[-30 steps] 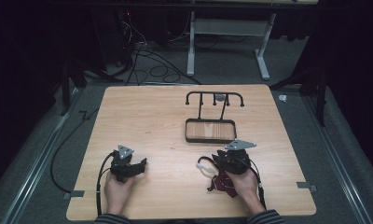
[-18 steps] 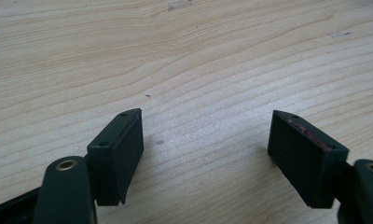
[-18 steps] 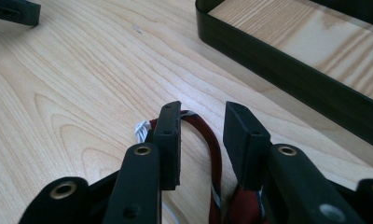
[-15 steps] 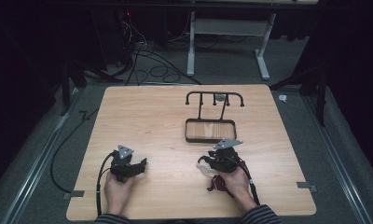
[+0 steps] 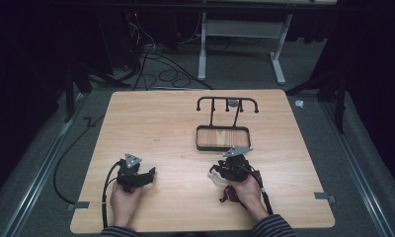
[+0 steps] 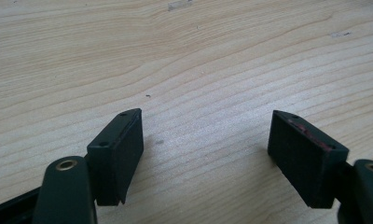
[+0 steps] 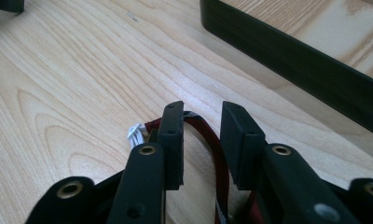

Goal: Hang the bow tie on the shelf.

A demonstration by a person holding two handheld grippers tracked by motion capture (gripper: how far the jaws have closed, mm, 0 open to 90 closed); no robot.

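On the near right part of the wooden table (image 5: 166,123), just in front of the black-framed tray (image 5: 222,146) of the hook rack (image 5: 227,103), I have the right gripper (image 7: 201,114) low over a dark red strap (image 7: 212,140) with a white end (image 7: 135,133). Its jaws have just been closing and stand narrowly apart, with the strap looping between them, though I cannot tell whether the pads press on it. Well apart on the near left, the left gripper (image 6: 205,128) rests near the tabletop with its jaws spread wide over bare wood.
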